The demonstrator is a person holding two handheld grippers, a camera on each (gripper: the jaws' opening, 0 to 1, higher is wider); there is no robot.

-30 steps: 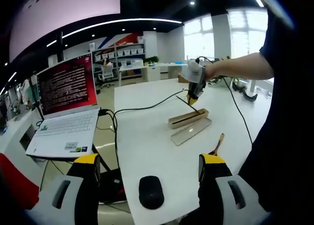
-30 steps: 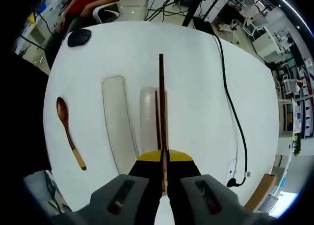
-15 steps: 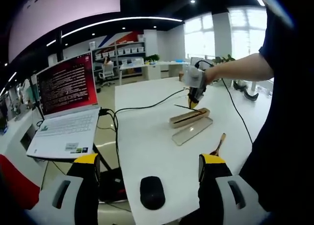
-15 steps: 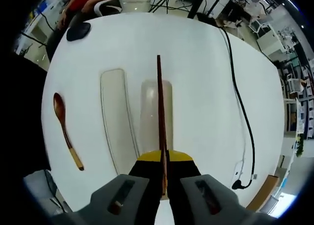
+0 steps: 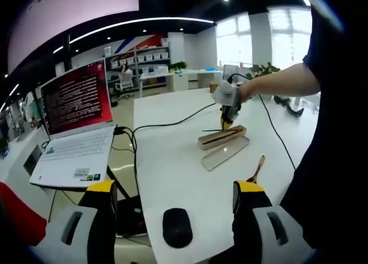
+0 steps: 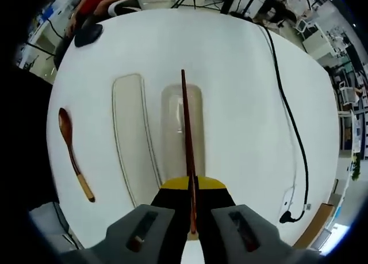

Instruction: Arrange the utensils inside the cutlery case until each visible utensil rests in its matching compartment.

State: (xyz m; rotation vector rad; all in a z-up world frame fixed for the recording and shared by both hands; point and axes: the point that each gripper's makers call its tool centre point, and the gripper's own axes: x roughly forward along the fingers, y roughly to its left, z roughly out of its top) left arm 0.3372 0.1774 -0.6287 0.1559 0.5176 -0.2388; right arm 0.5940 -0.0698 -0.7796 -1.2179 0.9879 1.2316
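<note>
You've got the right gripper [image 6: 191, 186] pinching the chopsticks [image 6: 187, 132] lengthwise over the case [image 6: 181, 132], so they'd drop straight in; left gripper [image 5: 172, 203] jaws gape empty.

white counter [image 5: 172, 160] | open laptop [image 5: 75, 132] with red screen on a lower desk beside it | black mouse [image 5: 177, 228] at the counter's near edge | black cable [image 6: 290, 120] lying across the counter | shelves with boxes [image 5: 141, 61] far behind
</note>
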